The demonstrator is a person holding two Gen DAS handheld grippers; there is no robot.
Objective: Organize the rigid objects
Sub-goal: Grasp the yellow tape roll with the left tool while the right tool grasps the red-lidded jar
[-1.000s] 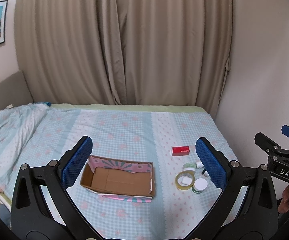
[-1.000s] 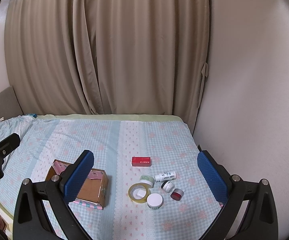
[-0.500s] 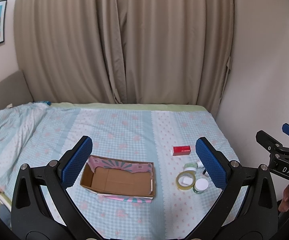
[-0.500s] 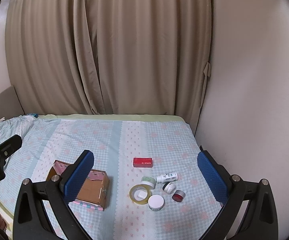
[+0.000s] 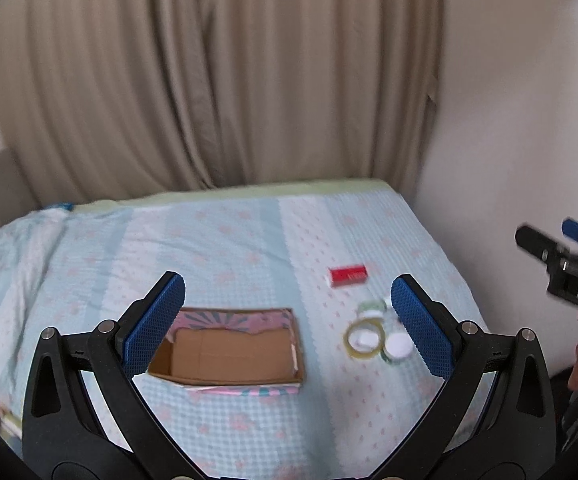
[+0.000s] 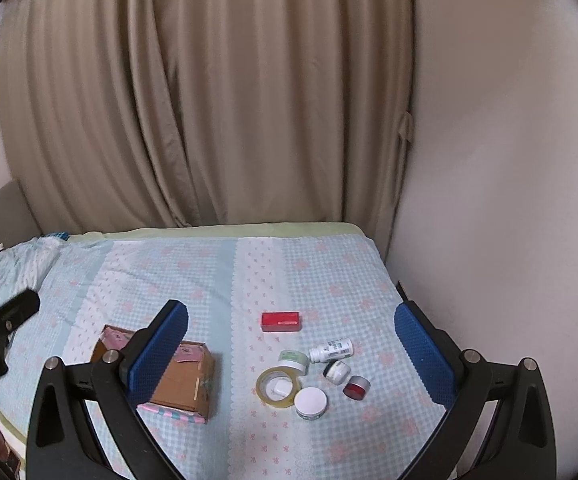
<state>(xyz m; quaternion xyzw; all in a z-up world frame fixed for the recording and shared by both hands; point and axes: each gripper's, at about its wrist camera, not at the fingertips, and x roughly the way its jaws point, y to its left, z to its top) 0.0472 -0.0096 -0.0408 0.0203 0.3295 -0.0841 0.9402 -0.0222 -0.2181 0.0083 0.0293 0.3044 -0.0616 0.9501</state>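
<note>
Progress: nothing is sitting in the cardboard box (image 5: pixel 233 354) yet, it looks empty though blurred | left gripper (image 5: pixel 287 320) and right gripper (image 6: pixel 291 348) are both hanging wide, holding nothing | red box (image 6: pixel 280 321), tape roll (image 6: pixel 278 386), bottle (image 6: pixel 331 350) and small jars (image 6: pixel 310 403) are all lying on the bedspread (image 6: pixel 193 276) beside the box, waiting to be packed.

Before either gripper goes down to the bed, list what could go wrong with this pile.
1. The small white bottle lies on its side, touching the jars; a nudge could roll it across the soft bedspread.
2. The tape roll, white-lidded jar, green-lidded jar and red jar sit packed together, so wide-open jaws may knock neighbours.
3. The cardboard box rests on bedding and could shift or tip when loaded.
</note>
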